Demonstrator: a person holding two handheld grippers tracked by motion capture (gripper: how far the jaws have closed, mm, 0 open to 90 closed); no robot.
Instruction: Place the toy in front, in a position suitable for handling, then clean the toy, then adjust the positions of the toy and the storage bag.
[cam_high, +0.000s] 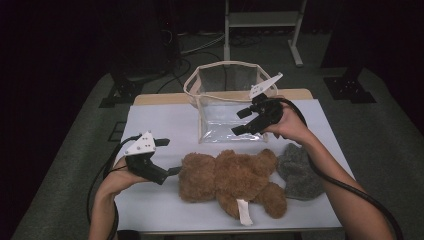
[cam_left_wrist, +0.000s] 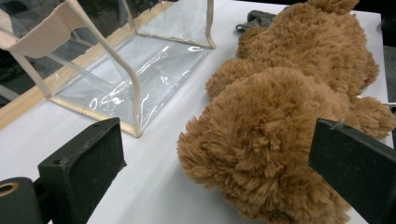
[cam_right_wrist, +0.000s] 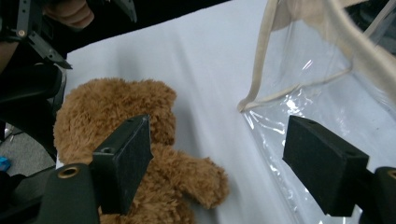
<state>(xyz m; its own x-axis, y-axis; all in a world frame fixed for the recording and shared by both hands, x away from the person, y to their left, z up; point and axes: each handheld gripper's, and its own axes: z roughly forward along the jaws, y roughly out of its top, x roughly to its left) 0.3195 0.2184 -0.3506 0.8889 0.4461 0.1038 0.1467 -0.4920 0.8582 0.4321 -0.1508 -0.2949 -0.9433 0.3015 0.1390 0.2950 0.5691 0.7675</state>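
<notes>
A brown teddy bear (cam_high: 230, 179) lies flat on the white table (cam_high: 160, 125), head toward the left. My left gripper (cam_high: 174, 171) sits low at the bear's head, open. In the left gripper view its jaws (cam_left_wrist: 219, 156) stand wide on either side of the furry head (cam_left_wrist: 280, 116), not touching it. My right gripper (cam_high: 241, 121) hovers open in front of a clear plastic bag (cam_high: 225, 100) with beige trim. In the right gripper view its open jaws (cam_right_wrist: 224, 158) span the gap between the bear (cam_right_wrist: 116, 121) and the bag's corner (cam_right_wrist: 327, 84).
A grey plush piece (cam_high: 300, 170) lies against the bear's right side, near the table's right edge. The bag stands upright at the back middle, mouth open upward. Bare white table lies at the left and along the front edge. Dark floor surrounds the table.
</notes>
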